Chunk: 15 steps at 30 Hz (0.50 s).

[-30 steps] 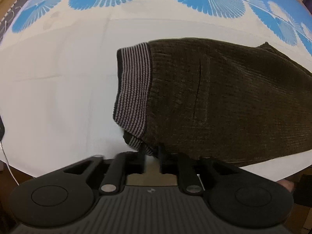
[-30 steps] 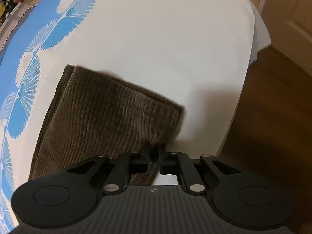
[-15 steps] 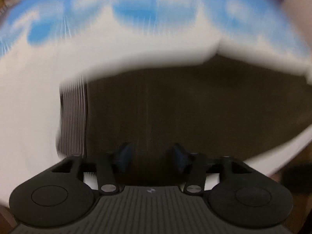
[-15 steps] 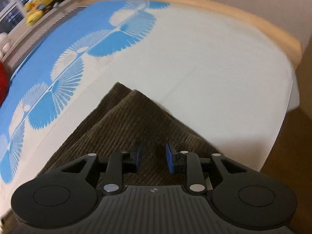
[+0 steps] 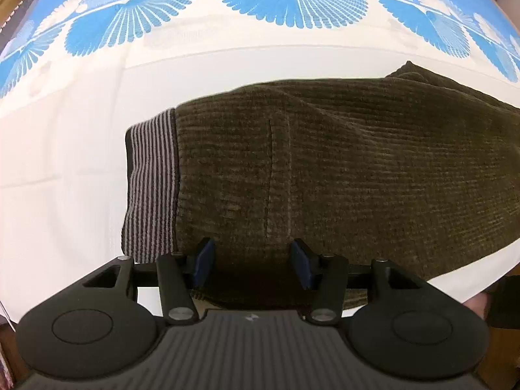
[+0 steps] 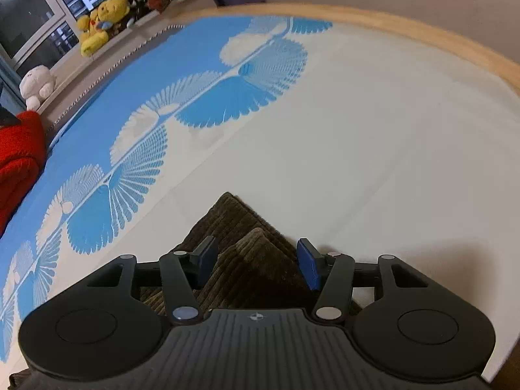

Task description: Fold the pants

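Note:
Dark olive-brown corduroy pants (image 5: 341,169) lie folded on the bed, with the grey striped waistband (image 5: 151,188) at the left end. My left gripper (image 5: 252,263) is open and empty, its blue pads just above the near edge of the pants close to the waistband. In the right wrist view the leg end of the pants (image 6: 240,250) shows as a doubled corner lying on the white sheet. My right gripper (image 6: 256,265) is open and empty, hovering over that corner.
The bed sheet (image 5: 65,162) is white with a blue fan pattern (image 6: 97,130) on the far side. A wooden bed edge (image 6: 422,35) curves at the right. Stuffed toys (image 6: 97,26) and a red cushion (image 6: 16,162) sit beyond the bed. The near bed edge is by my left gripper.
Both grippers were shut on the near edge of the pants a second ago. Both have since opened, let go and lifted back; the right one now looks further up across the bed.

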Each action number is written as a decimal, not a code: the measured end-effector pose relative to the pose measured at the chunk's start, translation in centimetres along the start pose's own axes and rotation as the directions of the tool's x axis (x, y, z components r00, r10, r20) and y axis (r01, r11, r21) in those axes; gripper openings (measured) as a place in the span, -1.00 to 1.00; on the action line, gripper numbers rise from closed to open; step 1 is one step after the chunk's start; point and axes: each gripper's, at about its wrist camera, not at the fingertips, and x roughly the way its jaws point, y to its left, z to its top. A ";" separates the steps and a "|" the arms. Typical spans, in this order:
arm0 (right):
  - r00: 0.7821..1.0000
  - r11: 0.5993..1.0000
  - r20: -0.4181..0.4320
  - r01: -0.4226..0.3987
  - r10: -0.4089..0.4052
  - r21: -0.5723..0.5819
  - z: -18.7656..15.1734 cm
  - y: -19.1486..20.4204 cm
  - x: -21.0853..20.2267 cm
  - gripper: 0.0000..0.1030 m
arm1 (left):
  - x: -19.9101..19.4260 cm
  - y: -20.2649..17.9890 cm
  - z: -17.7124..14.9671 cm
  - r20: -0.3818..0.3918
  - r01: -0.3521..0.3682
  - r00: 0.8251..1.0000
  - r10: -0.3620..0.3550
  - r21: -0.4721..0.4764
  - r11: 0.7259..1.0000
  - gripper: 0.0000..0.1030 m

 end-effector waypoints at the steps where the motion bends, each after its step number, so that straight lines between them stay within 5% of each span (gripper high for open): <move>1: 1.000 1.000 -0.020 -0.014 0.014 -0.001 0.1 0.0 0.6 0.12 | -0.1 0.1 0.0 0.007 -0.003 1.000 0.003 -0.003 1.000 0.13; 3: 0.999 0.999 -0.040 -0.029 0.028 -0.023 0.1 0.3 1.1 0.10 | -0.2 0.2 0.5 0.018 -0.004 1.000 0.004 -0.024 1.000 0.13; 5: 0.997 0.996 -0.057 -0.049 0.045 -0.068 0.1 0.6 1.0 -0.46 | -0.4 0.3 1.2 0.034 -0.002 0.999 0.004 -0.036 0.999 0.13; 8: 0.992 0.978 0.046 -0.108 0.118 -0.176 0.6 1.6 -1.4 -0.71 | -1.0 0.2 2.2 0.068 0.019 0.998 -0.015 -0.051 0.999 0.12; 11: 0.918 0.955 0.281 -0.234 0.278 -0.180 1.0 1.1 -5.5 -0.87 | -1.4 -0.9 3.3 0.101 0.046 0.994 -0.040 -0.048 0.998 0.12; 13: 0.945 0.987 0.303 -0.088 0.126 -0.136 1.1 0.9 -4.9 -0.84 | -1.3 -1.9 4.0 0.111 0.059 0.992 -0.055 -0.035 0.998 0.12; 15: 0.971 0.989 0.220 0.115 -0.091 -0.095 0.7 0.3 -3.0 -0.79 | -1.4 -2.8 4.4 0.121 0.070 0.990 -0.067 -0.016 0.997 0.12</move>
